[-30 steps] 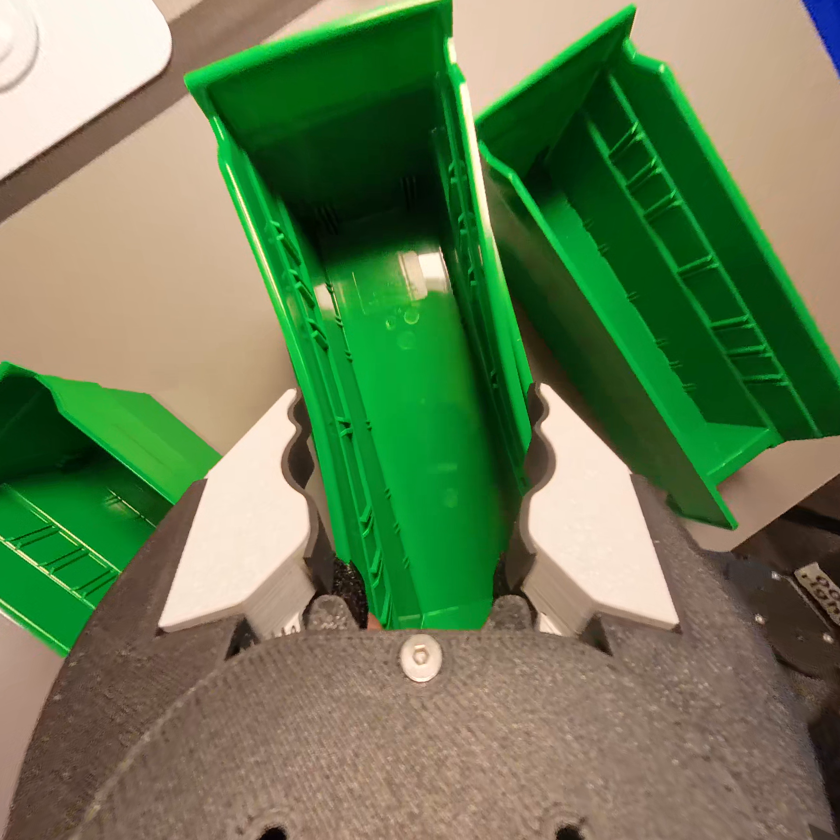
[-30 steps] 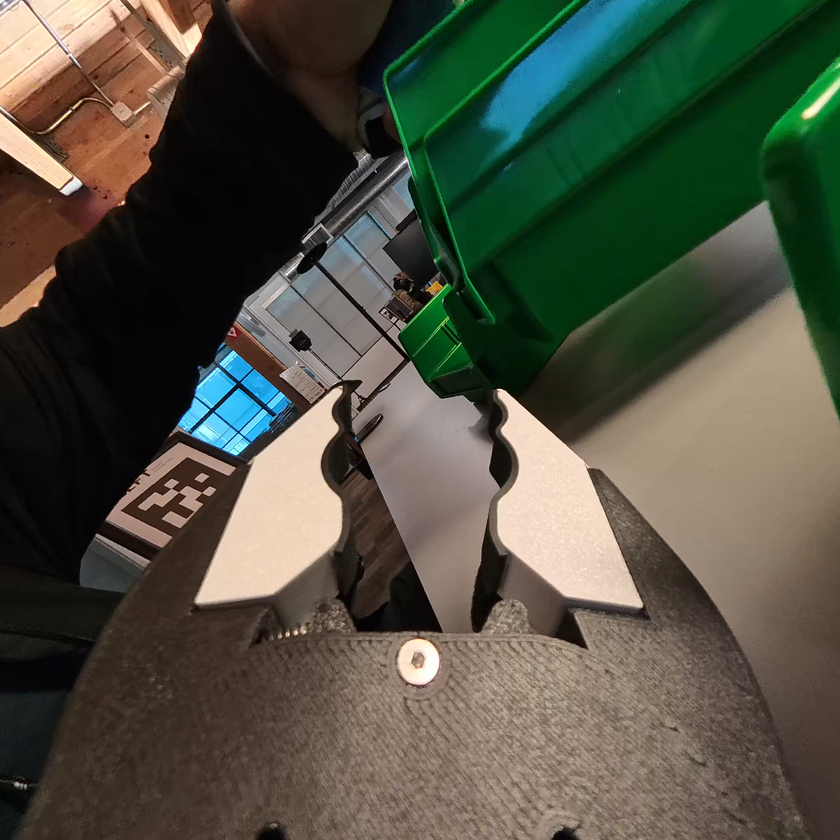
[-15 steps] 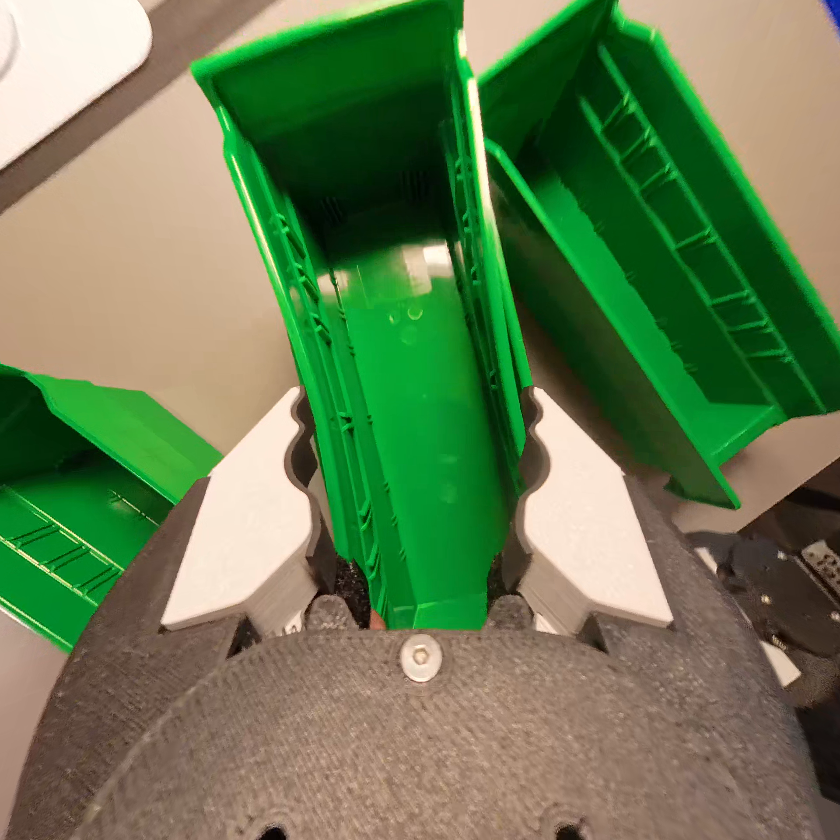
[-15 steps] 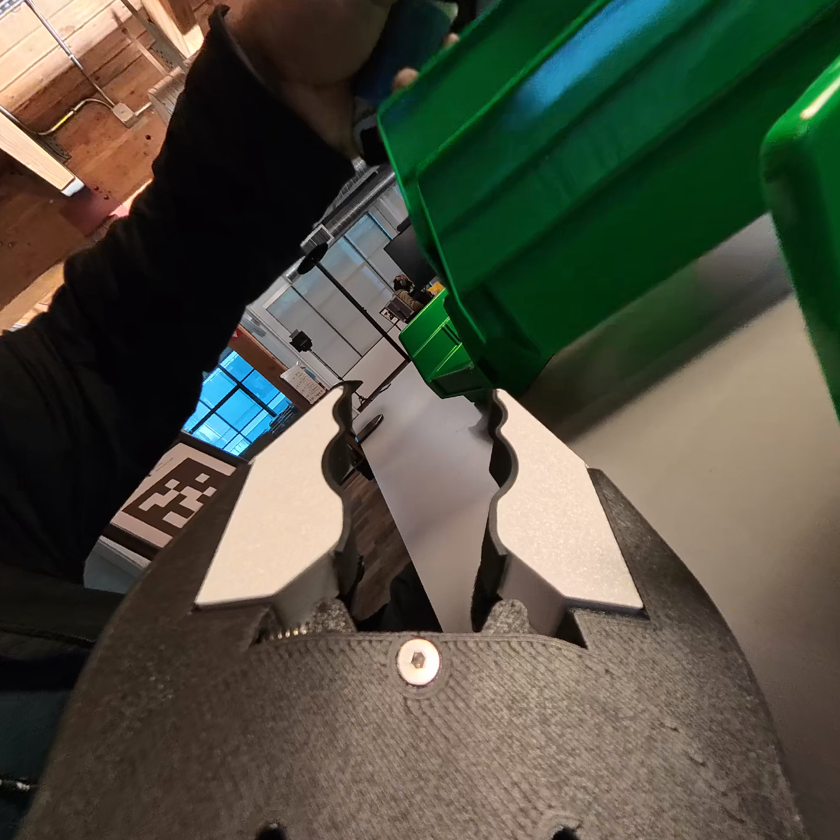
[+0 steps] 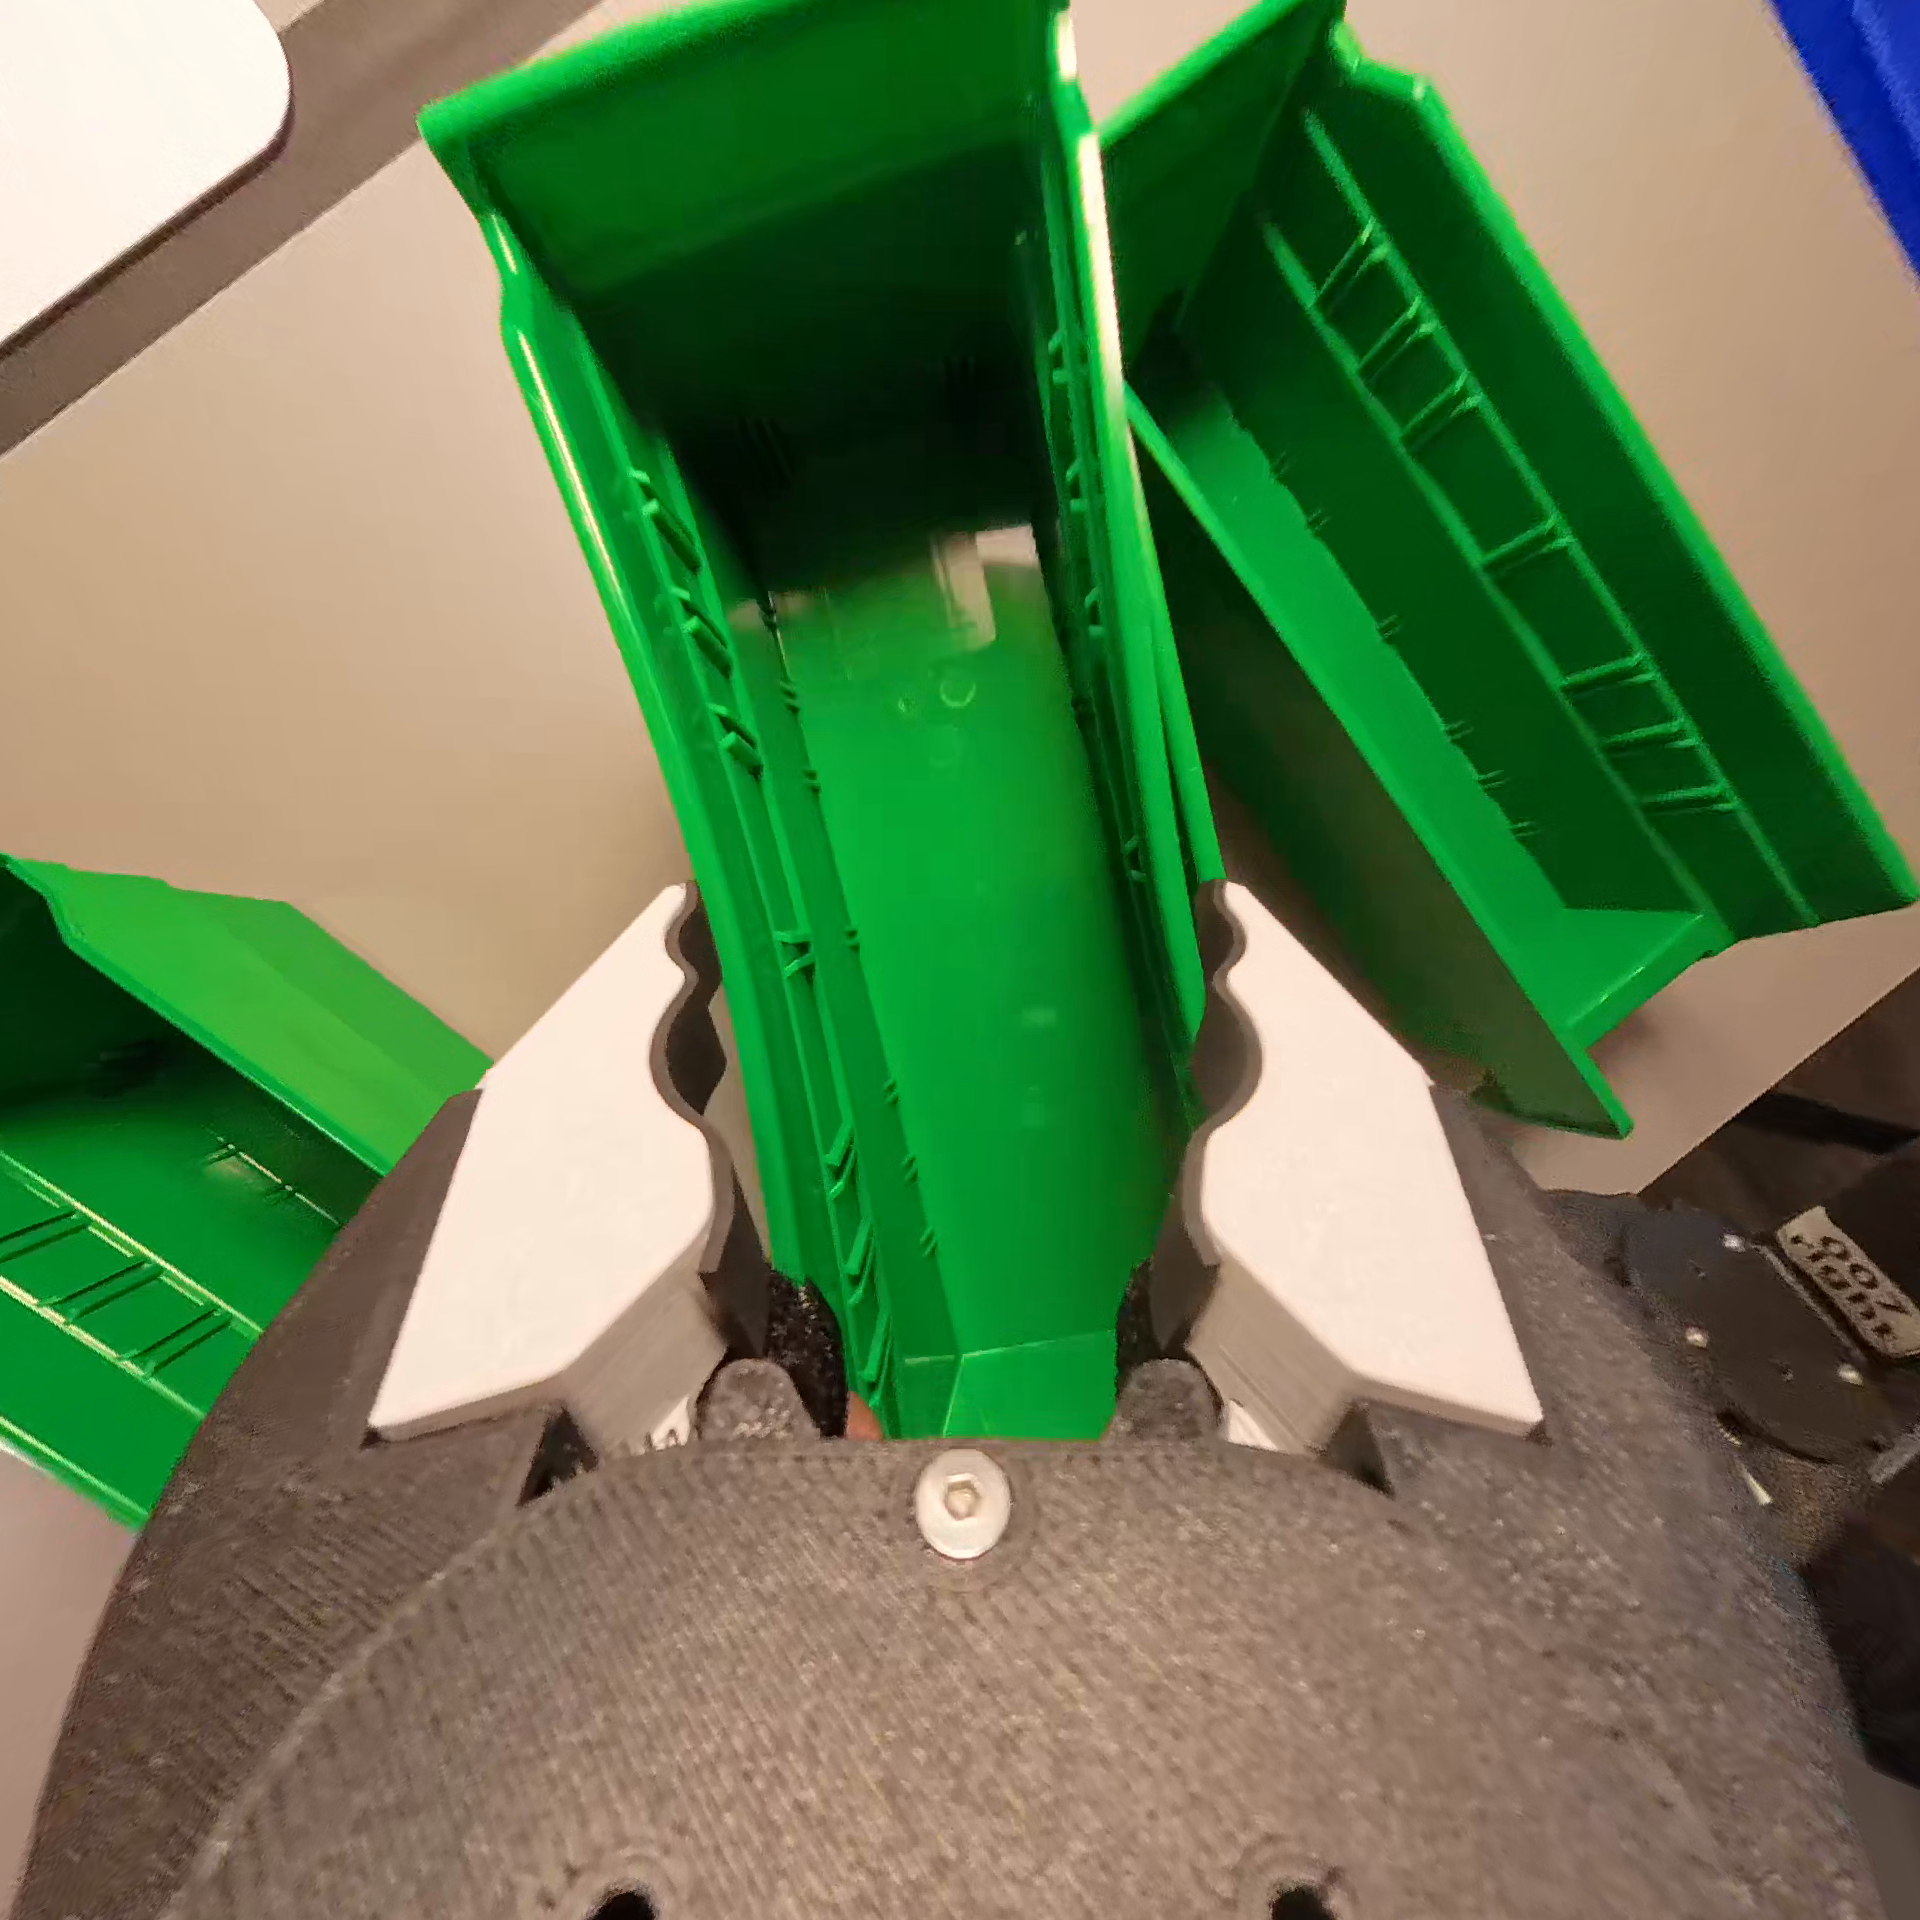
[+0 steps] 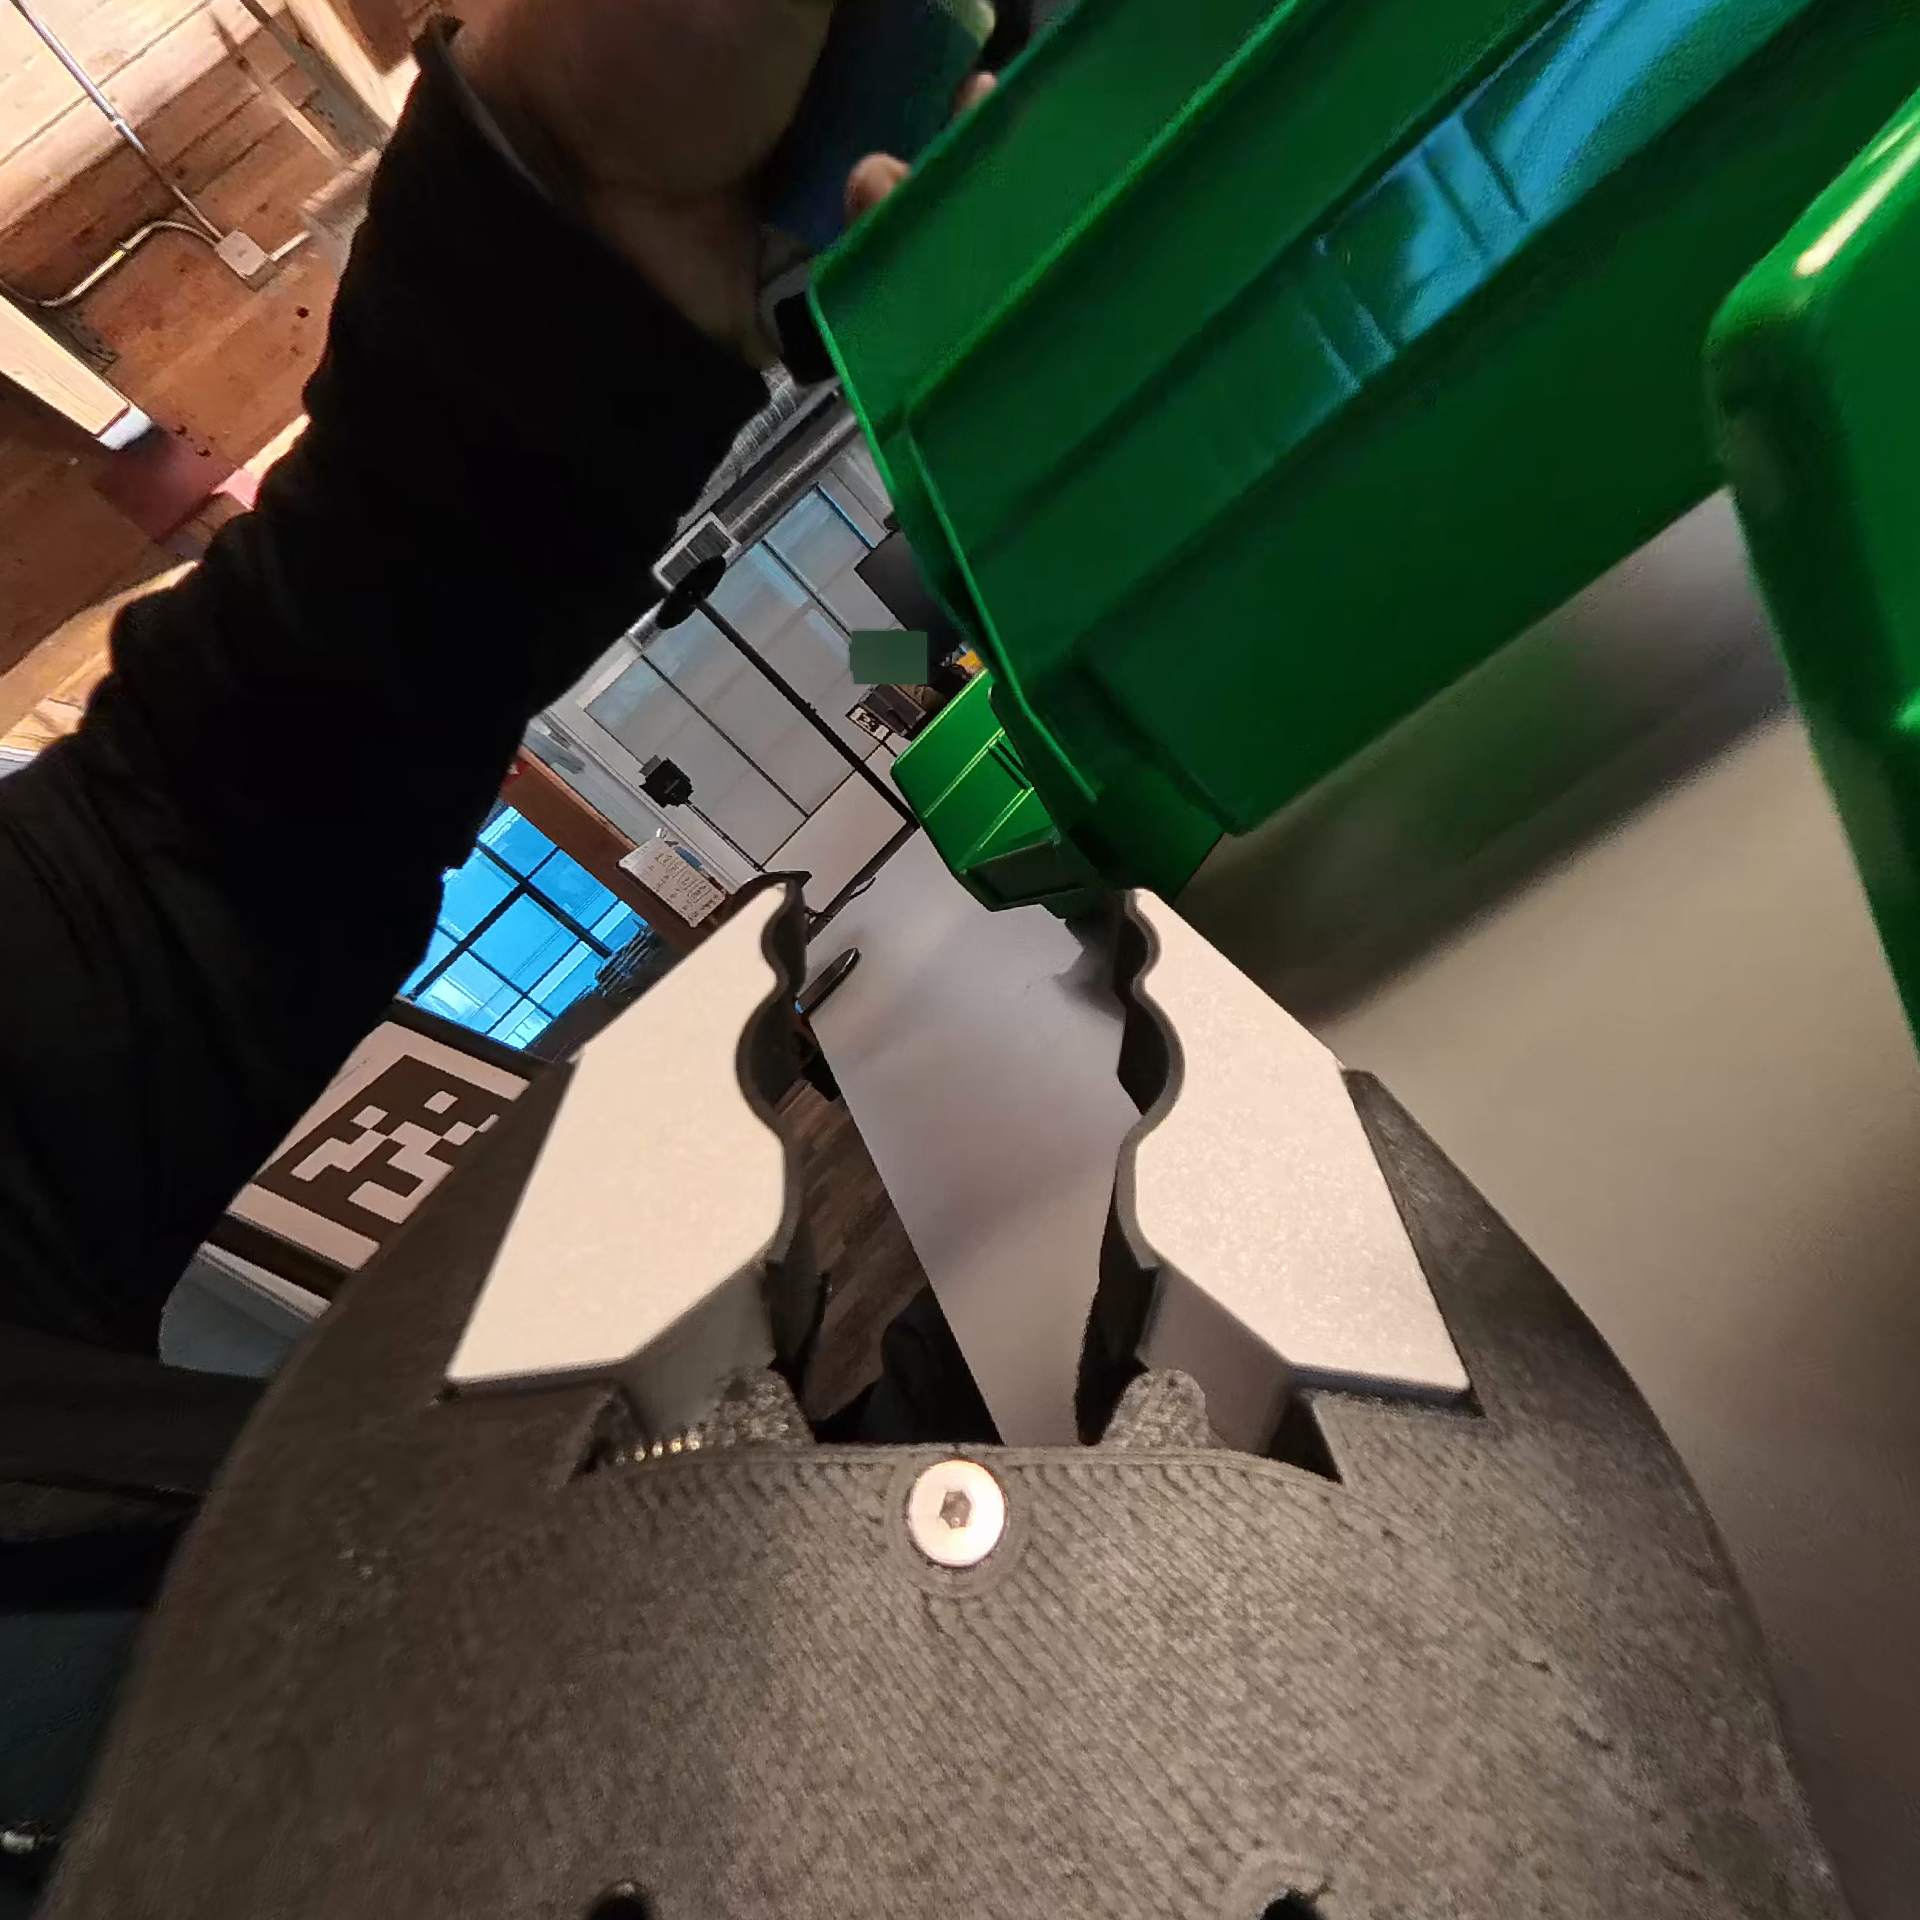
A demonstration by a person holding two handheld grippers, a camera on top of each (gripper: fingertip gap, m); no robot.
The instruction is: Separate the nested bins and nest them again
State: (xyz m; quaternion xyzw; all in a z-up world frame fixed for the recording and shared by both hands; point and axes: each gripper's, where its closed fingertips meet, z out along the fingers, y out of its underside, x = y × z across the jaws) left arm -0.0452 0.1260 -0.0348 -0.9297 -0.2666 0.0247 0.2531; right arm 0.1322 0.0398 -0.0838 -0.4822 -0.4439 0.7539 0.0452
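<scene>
My left gripper (image 5: 948,894) is shut on a long green bin (image 5: 935,727). Both pads press its side walls near its closed end, and its open side faces the camera. In the right wrist view this bin (image 6: 1247,416) hangs tilted above the grey table (image 6: 1558,1143), below a person's hand and black sleeve (image 6: 416,520). A second green bin (image 5: 1507,623) lies on the table just right of the held one. A third green bin (image 5: 156,1143) lies at the lower left. My right gripper (image 6: 958,894) is open and empty, low by the table.
A white flat object (image 5: 104,156) lies at the table's far left corner. Black gear (image 5: 1714,1299) sits past the table's edge at the lower right. In the right wrist view, part of a green bin (image 6: 1829,520) stands close at the right, and another green bin (image 6: 966,790) lies farther off.
My left fingers closed a little onto the bin's walls. The held bin has shifted slightly towards the bin on the right. The right gripper has not moved.
</scene>
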